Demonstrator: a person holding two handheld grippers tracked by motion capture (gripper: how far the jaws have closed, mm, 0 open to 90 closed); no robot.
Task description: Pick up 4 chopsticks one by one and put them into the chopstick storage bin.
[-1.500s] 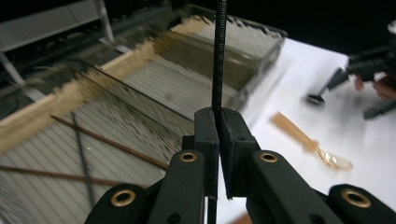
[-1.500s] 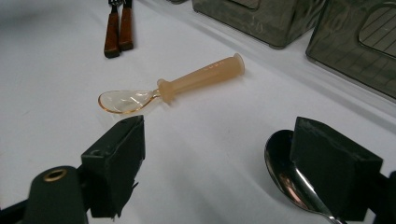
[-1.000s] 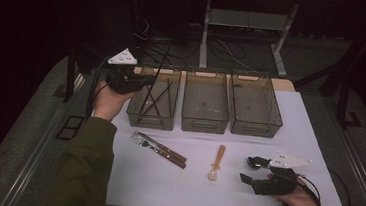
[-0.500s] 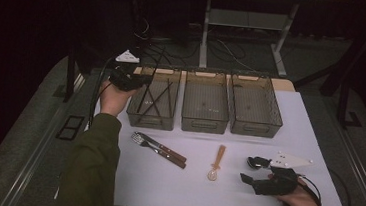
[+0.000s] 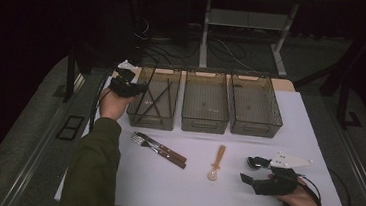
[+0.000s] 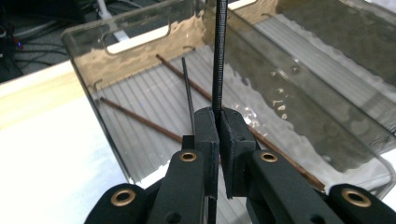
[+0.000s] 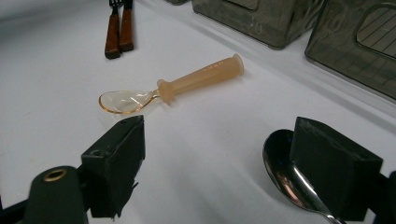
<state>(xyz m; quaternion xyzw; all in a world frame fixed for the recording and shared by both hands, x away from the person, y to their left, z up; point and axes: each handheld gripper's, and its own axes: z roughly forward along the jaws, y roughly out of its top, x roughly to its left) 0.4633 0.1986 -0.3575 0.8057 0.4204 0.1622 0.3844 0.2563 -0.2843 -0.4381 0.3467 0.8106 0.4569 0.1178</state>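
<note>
Since the earlier frame, the left tool [image 5: 133, 87] had dropped from above the left bin [image 5: 152, 119] to its near-left rim, at the upper left of the high view. Its jaws were clamped together on a black chopstick [image 6: 218, 51], which stood upright in the left gripper view over the bin's ribbed floor. Several chopsticks [image 5: 156, 99] already lay crossed inside that bin, so part of the sorting looked done; this one had yet to be let go.

The middle bin [image 5: 204, 122] and right bin [image 5: 254, 125] held no cutlery that could be made out. Still on the tabletop [image 5: 164, 181] were two forks [image 5: 159, 148] at centre-left, an orange spoon [image 5: 216, 162] at centre and a metal spoon [image 7: 292, 179]. The right tool [image 5: 249, 171] rested at lower right with its jaws apart, the metal spoon's bowl lying just inside one jaw, not gripped.
</note>
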